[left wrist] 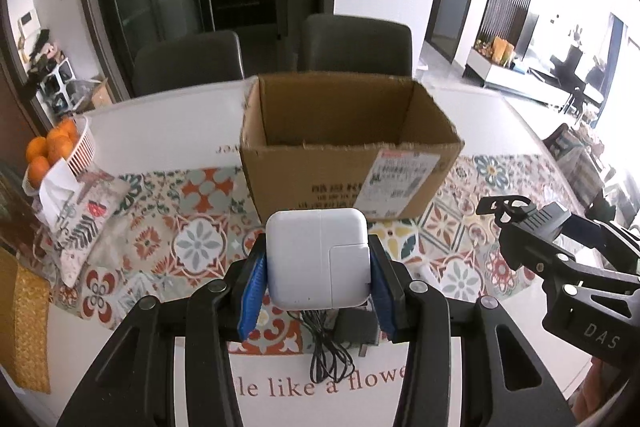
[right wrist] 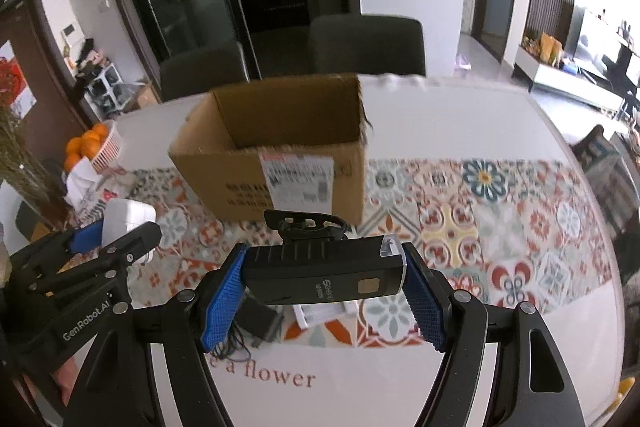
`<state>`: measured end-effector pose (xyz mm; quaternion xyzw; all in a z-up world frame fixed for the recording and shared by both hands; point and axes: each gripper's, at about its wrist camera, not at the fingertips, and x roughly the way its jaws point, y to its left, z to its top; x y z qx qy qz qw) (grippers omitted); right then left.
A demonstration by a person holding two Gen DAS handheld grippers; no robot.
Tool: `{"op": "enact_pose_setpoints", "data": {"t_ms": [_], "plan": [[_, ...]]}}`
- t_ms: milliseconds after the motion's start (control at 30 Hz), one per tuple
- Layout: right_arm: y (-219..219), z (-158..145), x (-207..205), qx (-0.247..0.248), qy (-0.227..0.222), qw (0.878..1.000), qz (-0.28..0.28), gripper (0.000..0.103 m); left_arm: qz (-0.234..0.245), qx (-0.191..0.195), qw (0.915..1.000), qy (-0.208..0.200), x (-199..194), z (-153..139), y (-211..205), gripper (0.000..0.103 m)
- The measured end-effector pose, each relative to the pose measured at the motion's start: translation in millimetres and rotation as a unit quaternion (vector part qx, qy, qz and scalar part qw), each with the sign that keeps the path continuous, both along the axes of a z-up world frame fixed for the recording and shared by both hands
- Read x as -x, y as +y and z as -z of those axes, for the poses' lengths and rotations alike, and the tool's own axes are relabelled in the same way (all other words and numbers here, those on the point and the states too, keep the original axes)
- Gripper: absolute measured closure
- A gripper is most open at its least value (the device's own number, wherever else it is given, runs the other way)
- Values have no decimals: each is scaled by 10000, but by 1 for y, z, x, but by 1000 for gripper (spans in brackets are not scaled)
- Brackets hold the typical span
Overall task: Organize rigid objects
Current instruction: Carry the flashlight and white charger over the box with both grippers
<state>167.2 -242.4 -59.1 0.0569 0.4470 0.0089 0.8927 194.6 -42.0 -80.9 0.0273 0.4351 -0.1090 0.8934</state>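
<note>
A white charger (left wrist: pixel 318 259) is clamped in the left gripper (left wrist: pixel 318 267), a black bike light (right wrist: pixel 326 273) in the right gripper (right wrist: pixel 326 283) — both held above the table, just short of the open cardboard box (left wrist: pixel 344 147). Neither is boxed yet; a black adapter and cable (left wrist: pixel 340 339) are left on the mat.

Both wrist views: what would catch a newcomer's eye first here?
The left gripper is clamped on a white power adapter, raised above the patterned table runner. The right gripper grips a black bike light lengthwise. Beyond both stands an open cardboard box, with a basket of oranges at the table's far left.
</note>
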Motion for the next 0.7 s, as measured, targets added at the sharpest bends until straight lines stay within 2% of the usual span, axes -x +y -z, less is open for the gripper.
{"op": "enact_pose_setpoints", "data": {"t_ms": [267,367,500,700], "plan": [[9,-28,-21,100,-438,9989,-149,30,-16,2,9994,-349,-22,-27,5,57],[9,-37,-33,0,-516,9984,-221,30,19,24,9990,-442,-32,-38,4,57],[10,-49,-51,58,-647,9976,-253,30,44,40,9988,-495,-51,-50,0,57],[7,-55,-82,1,-581,9978,-310,30,151,46,9993,-352,-85,-59,-9,57]]}}
